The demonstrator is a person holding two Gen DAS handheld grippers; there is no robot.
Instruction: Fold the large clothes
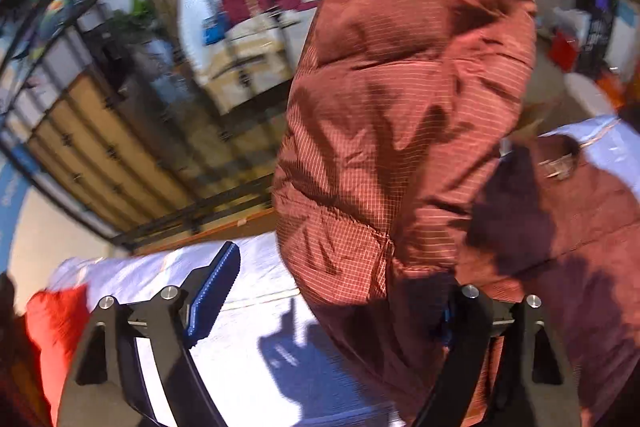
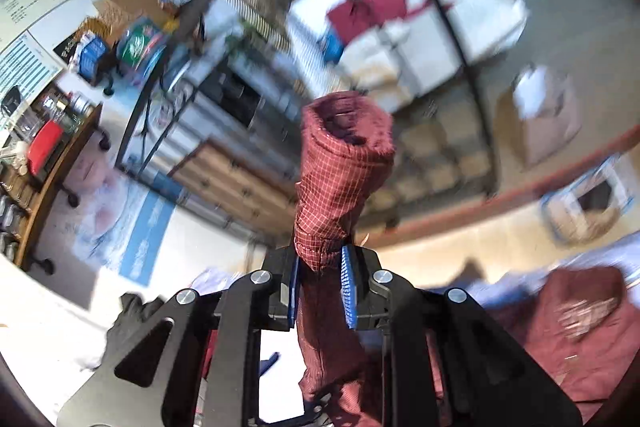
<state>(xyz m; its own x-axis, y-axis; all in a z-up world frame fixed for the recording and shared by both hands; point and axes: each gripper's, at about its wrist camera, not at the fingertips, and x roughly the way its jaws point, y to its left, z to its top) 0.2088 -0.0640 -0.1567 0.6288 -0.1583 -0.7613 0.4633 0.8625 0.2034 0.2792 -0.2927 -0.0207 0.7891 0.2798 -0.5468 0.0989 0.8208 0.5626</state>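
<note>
jacket [image 1: 400,115] hides one left gripper [image 1: 332,299] finger; right gripper [image 2: 320,279] pinches sleeve [image 2: 340,163]

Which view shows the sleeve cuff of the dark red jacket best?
The right wrist view: the sleeve cuff stands up centred above the right tool, its opening facing the camera. The left wrist view shows only the jacket body, filling the frame beside the open left tool; no cuff is identifiable there.
</note>
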